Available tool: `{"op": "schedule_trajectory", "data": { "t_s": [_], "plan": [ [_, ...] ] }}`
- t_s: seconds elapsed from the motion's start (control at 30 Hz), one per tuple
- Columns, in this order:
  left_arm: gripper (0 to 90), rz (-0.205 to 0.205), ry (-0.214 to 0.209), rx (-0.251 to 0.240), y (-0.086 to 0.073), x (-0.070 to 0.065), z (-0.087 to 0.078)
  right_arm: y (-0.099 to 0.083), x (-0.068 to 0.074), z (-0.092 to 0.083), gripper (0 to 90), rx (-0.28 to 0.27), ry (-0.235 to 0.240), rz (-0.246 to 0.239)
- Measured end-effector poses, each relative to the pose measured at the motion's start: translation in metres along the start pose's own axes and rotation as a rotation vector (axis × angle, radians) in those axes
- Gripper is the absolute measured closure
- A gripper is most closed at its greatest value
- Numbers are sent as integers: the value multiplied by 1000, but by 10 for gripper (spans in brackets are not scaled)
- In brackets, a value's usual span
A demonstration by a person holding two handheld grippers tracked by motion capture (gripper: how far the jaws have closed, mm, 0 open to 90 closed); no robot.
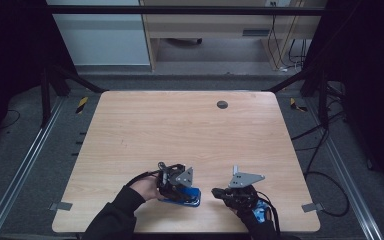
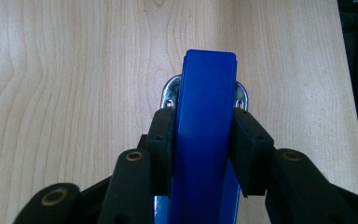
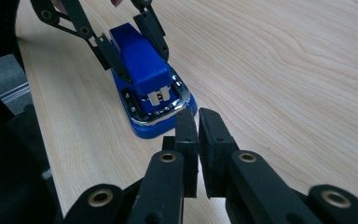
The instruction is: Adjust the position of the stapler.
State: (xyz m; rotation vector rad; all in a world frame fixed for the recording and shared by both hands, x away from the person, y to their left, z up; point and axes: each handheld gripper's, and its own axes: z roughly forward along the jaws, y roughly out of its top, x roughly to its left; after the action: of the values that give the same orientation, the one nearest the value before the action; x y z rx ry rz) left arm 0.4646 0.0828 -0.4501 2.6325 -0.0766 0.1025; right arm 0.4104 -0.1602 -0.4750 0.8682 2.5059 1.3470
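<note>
A blue stapler (image 1: 189, 196) with a shiny metal front lies near the table's front edge. My left gripper (image 1: 181, 192) is shut on it. In the left gripper view the two black pads (image 2: 162, 140) press against both sides of the stapler's blue top arm (image 2: 205, 107). In the right gripper view the stapler (image 3: 142, 70) faces me, with the left gripper (image 3: 140, 56) straddling it from behind. My right gripper (image 3: 198, 121) is shut with nothing between its pads, its tips just short of the stapler's front. In the high view it (image 1: 215, 191) lies a little right of the stapler.
The wooden table (image 1: 180, 125) has a small dark round grommet (image 1: 222, 104) near its far edge. Both hands work close to the front edge. Cables (image 1: 325, 175) lie on the floor to the right of the table.
</note>
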Motion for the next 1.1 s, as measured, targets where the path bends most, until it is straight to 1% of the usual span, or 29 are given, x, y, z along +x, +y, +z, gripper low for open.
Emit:
{"op": "schedule_trajectory", "data": {
  "t_s": [0.1, 0.23, 0.4, 0.5, 0.57, 0.77, 1.0, 1.03, 1.1],
  "plan": [
    [633, 2, 4, -4, 0, 0, 0, 0, 2, 1, 900, -1, 15, 3],
    [641, 3, 9, -10, -1, 1, -1, 0, 5, 6, 900, 12, 31, -3],
    [647, 5, 3, -10, -1, 2, -1, 2, 11, 13, 900, 11, 56, -10],
    [649, 8, 2, -7, -1, 2, -1, 2, 13, 17, 900, 15, 60, -16],
    [649, 8, -1, -1, 0, 2, -1, 1, 16, 22, 900, 13, 75, -18],
    [651, 8, -8, 5, 1, 3, 0, 1, 22, 30, 900, -9, 75, -29],
    [651, 9, -9, 4, 1, 3, 0, 0, 25, 36, 900, 5, 82, -29],
    [651, 9, -8, 2, 1, 3, 0, -1, 26, 37, 900, 5, 76, -33],
    [651, 15, -10, 9, 1, 4, -1, 0, 27, 39, 900, 8, 79, -32]
  ]
}}
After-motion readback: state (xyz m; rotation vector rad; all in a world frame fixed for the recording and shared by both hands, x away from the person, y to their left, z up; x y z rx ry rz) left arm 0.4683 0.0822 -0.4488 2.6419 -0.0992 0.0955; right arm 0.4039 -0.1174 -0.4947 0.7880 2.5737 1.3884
